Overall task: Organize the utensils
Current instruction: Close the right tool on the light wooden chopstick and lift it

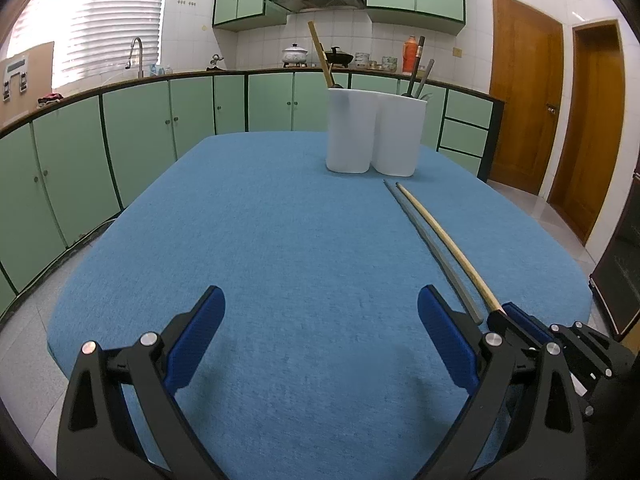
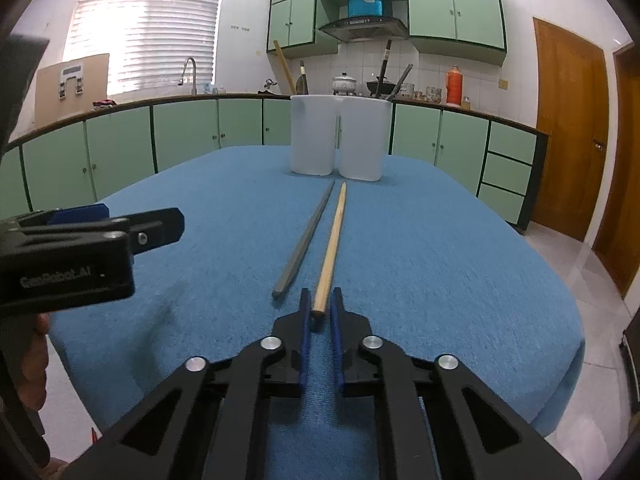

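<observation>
While the left gripper point(image 1: 320, 336) waits spread wide, the right gripper point(image 2: 320, 316) pinches the wooden chopstick's point(image 2: 331, 246) end to lift it toward the 2 white holders point(image 2: 340, 140).

Left tool point(image 1: 320, 320): black angular linkage arms, round silver pivot screws, blue finger pads point(image 1: 198, 336). Right tool point(image 2: 320, 312): identical build. Housing bears faint embossed lettering, illegible.

Two chopsticks point(image 2: 320, 240) lie side by side before twin holders point(image 2: 340, 140).

Blue tablecloth point(image 1: 280, 220); green cabinets point(image 1: 132, 120); wooden door point(image 1: 524, 92); window blinds point(image 2: 148, 24)
</observation>
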### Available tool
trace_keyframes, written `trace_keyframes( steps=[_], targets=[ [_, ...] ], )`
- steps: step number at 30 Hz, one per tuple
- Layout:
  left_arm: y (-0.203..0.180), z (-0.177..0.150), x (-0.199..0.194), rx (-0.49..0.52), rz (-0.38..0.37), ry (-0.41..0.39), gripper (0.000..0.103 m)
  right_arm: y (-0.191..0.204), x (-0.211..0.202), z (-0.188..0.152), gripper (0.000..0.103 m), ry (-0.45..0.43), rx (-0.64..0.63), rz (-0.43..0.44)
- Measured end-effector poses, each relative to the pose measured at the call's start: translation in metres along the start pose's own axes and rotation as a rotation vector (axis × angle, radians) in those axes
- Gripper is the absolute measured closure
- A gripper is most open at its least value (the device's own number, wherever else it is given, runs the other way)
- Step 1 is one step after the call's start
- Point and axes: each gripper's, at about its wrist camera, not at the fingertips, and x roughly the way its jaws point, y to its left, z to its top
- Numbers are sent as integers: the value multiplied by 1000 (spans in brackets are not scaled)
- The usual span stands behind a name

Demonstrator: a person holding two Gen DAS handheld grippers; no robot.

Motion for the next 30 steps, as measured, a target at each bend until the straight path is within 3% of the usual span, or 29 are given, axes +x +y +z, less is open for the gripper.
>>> trace_keyframes(
  steps=[11,23,25,27,30],
  targets=[
    [-11,0,-1,-8,-23,-5,9,-9,-10,0,97,-36,25,-50],
    [-49,-4,8,19,-96,14,9,-49,-21,-3,97,-55,122,-156],
    [-54,-6,12,20,-101,24,13,-55,-21,-4,97,-57,139,-163],
    [-59,-7,17,24,-108,46,26,-61,-22,-5,97,-57,154,-168],
    [-65,-10,25,22,-131,77,28,-69,-24,-6,97,-59,175,-174]
  ],
)
